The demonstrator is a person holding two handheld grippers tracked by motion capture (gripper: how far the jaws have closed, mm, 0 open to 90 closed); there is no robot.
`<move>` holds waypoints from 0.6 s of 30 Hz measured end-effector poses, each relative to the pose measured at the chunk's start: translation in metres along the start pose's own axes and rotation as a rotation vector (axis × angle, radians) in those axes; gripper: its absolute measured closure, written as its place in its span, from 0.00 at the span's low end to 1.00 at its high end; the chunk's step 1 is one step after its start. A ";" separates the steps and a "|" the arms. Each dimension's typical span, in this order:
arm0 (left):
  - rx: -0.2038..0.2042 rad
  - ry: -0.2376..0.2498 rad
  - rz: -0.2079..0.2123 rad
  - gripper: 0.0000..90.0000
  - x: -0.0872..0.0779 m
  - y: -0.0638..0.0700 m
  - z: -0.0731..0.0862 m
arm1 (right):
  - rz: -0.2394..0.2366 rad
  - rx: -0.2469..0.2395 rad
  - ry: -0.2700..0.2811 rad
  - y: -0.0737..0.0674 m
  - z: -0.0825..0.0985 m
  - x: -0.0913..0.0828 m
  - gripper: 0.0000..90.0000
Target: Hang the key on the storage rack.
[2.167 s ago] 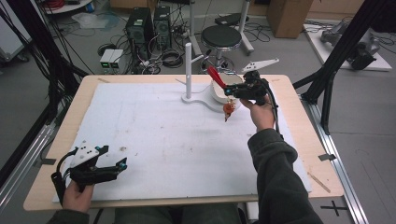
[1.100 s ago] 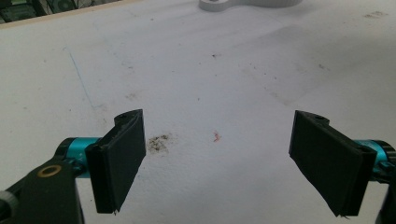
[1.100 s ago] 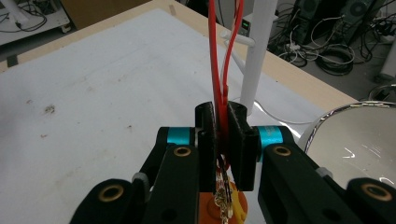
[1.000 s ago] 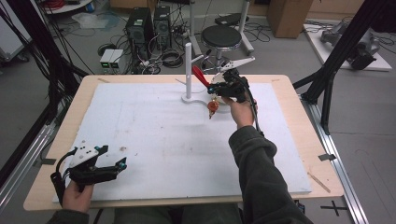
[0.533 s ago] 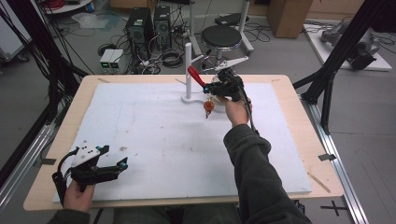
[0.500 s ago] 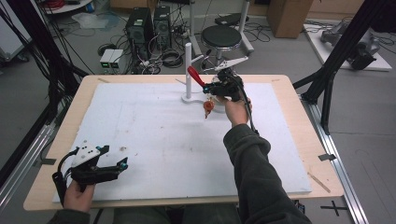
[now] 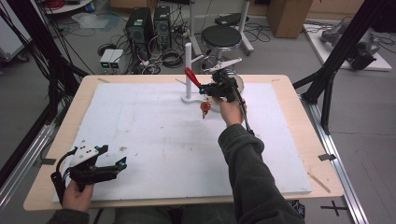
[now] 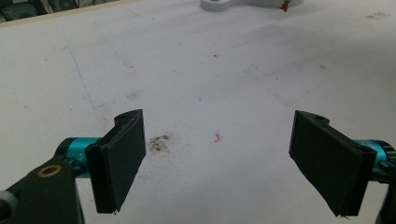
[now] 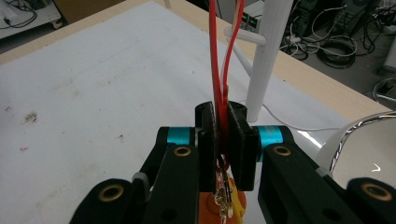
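Resting at the near left corner of the white board (image 7: 154, 140), the left gripper (image 7: 95, 167) is being held wide open and empty; farther off, a red strap (image 9: 219, 65) is being pinched between the right gripper's (image 7: 208, 87) closed jaws beside the white post (image 7: 188, 70), an orange charm (image 7: 205, 108) dangling below

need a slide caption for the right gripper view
Right claw shut on a red strap, its loop nearing the white stand.

right tool (image 9: 223, 140) | clamped on red strap (image 9: 218, 60) | white post (image 9: 268, 51) just beyond
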State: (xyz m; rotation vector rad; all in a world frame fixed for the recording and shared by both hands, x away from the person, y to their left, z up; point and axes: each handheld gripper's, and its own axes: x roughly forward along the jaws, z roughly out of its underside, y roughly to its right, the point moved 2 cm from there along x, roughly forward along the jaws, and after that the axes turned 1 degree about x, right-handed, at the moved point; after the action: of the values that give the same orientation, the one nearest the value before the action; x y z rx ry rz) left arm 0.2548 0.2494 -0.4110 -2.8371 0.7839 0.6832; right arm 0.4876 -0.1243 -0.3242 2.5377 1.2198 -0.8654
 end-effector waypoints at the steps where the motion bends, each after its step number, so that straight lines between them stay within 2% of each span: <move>1: -0.001 0.002 0.000 0.21 0.000 0.000 0.000 | 0.003 -0.001 0.004 -0.001 0.000 0.001 0.92; 18: -0.001 0.006 -0.001 0.21 -0.002 -0.001 0.001 | 0.046 0.012 -0.056 0.000 0.005 0.018 0.92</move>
State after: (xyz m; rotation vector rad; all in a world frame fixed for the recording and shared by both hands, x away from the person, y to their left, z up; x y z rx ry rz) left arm 0.2534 0.2512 -0.4106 -2.8418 0.7834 0.6759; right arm 0.4948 -0.1144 -0.3385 2.5222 1.1391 -0.9291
